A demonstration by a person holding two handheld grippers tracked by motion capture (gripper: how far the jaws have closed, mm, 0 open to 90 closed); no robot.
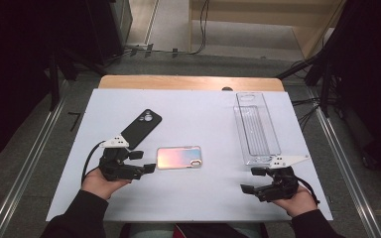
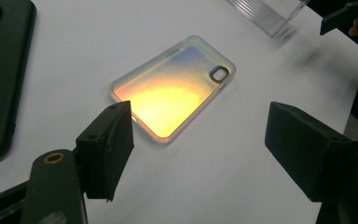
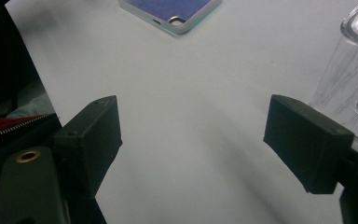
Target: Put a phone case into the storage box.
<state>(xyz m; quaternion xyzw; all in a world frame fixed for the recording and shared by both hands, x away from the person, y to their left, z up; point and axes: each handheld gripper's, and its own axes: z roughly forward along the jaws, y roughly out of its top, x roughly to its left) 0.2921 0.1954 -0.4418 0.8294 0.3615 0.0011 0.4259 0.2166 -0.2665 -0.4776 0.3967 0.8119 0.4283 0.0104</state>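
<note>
The white surface is evenly and brightly lit from overhead, while the room around it falls into deep darkness at both sides of the high view. Shadows under each tool are faint and soft-edged. In the left gripper view, the iridescent phone case throws back a strong yellow-orange glare. Both gripper views look soft and slightly grainy, with the near black jaws blurred.

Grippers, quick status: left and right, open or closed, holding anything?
Left gripper: open, empty, jaws aimed at the iridescent clear phone case lying on the white table.
Right gripper: open, empty, beside the clear plastic tray.
</note>
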